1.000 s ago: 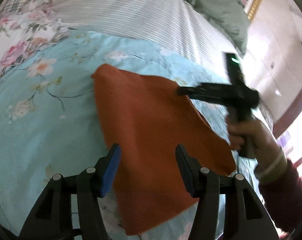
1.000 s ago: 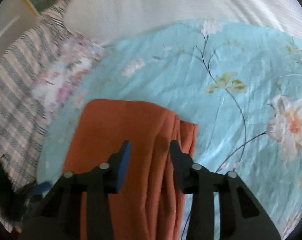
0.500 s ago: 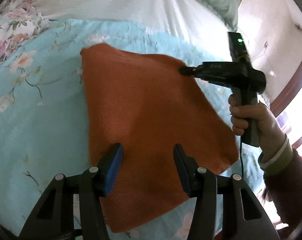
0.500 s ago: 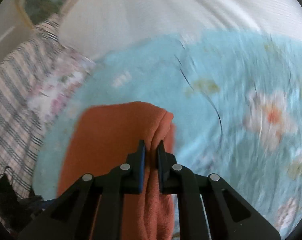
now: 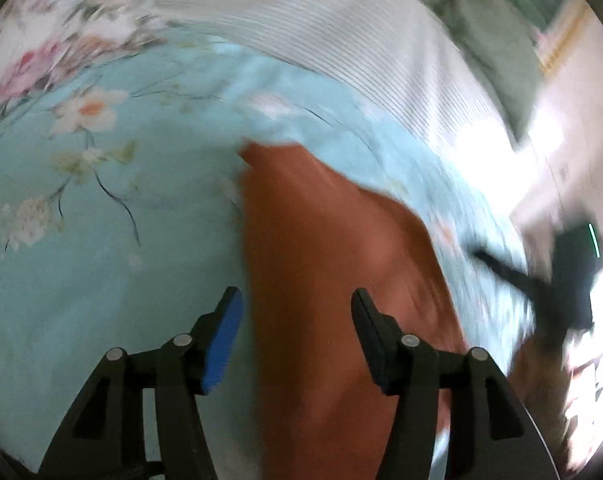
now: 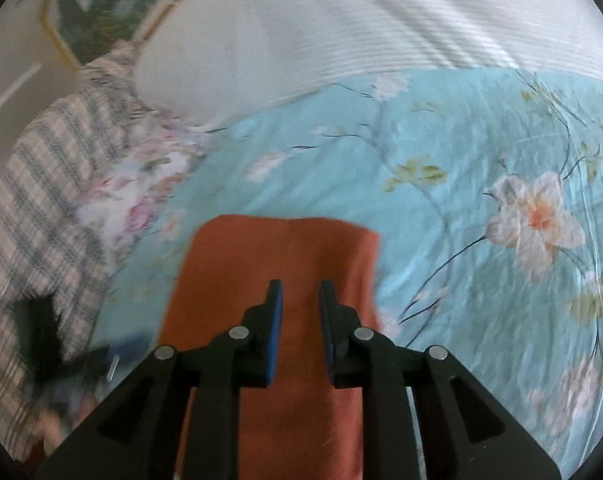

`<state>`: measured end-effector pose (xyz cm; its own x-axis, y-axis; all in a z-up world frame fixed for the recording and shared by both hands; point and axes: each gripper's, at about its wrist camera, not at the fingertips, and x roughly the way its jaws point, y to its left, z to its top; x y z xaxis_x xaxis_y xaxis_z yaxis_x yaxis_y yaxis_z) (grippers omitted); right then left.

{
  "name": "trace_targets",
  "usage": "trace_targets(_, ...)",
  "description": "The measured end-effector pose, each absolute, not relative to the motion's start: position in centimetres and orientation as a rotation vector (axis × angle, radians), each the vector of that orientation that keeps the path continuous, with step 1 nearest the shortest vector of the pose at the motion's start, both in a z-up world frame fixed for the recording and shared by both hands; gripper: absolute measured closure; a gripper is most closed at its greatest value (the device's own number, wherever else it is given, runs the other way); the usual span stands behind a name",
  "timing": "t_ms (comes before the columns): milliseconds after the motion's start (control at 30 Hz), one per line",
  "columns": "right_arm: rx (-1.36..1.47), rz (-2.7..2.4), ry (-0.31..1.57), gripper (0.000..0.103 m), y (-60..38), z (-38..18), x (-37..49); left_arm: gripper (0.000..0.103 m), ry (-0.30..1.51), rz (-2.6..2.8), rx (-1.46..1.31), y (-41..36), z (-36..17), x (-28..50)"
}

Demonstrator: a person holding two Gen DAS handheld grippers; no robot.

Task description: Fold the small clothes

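Observation:
An orange cloth point(image 5: 325, 264) lies as a narrow folded strip on the light blue flowered bedsheet point(image 5: 101, 280). My left gripper point(image 5: 297, 312) hovers over its near part. Its jaws are wide apart and opening, and the pads touch nothing. In the right wrist view the same cloth point(image 6: 277, 256) stretches away from my right gripper point(image 6: 301, 300). Those jaws stand a little apart and are opening. The cloth shows through the gap and is not pinched. The right gripper point(image 5: 549, 280) also appears blurred at the right of the left wrist view.
A white striped cover point(image 6: 341, 32) lies beyond the blue sheet. A plaid blanket point(image 6: 41, 184) and a pink flowered fabric point(image 6: 133, 208) lie to the left. A green cloth point(image 5: 497, 28) sits at the back right. A framed picture point(image 6: 113, 4) hangs on the wall.
The right gripper, shut on the cloth's folded edge half a second ago, has let go and drawn back. The cloth is now a narrower strip. The left gripper has swung sideways and its jaws have widened.

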<state>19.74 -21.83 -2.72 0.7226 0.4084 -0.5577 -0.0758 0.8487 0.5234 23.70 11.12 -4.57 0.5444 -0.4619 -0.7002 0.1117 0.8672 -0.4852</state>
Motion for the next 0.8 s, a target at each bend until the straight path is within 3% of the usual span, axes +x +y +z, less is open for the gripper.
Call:
trace_targets(167, 0.503, 0.391, 0.775, 0.081, -17.9, -4.7, 18.4, 0.043, 1.076, -0.420, -0.806, 14.6, -9.1, 33.1)
trace_targets(300, 0.518, 0.414, 0.810, 0.081, -17.1, -6.3, 17.9, 0.045, 1.114, -0.435, -0.909, 14.6, -11.4, 37.3)
trace_targets(367, 0.522, 0.409, 0.821, 0.081, -17.2, -6.7, 17.8, 0.057, 1.114, -0.452, -0.912, 14.2, -11.7, 38.4)
trace_targets(400, 0.522, 0.405, 0.827, 0.081, -17.3, -6.8, 17.8, 0.085, 1.107, -0.461, -0.888, 13.7, -11.6, 38.9)
trace_targets(433, 0.519, 0.402, 0.833, 0.081, -17.5, -7.0, 17.8, 0.092, 1.103, -0.460, -0.866, 13.2, -11.5, 39.4)
trace_targets(800, 0.536, 0.352, 0.815, 0.081, -19.1, -6.4, 17.3, 0.099, 0.879, -0.241, -0.590, 14.4, -2.8, 37.6)
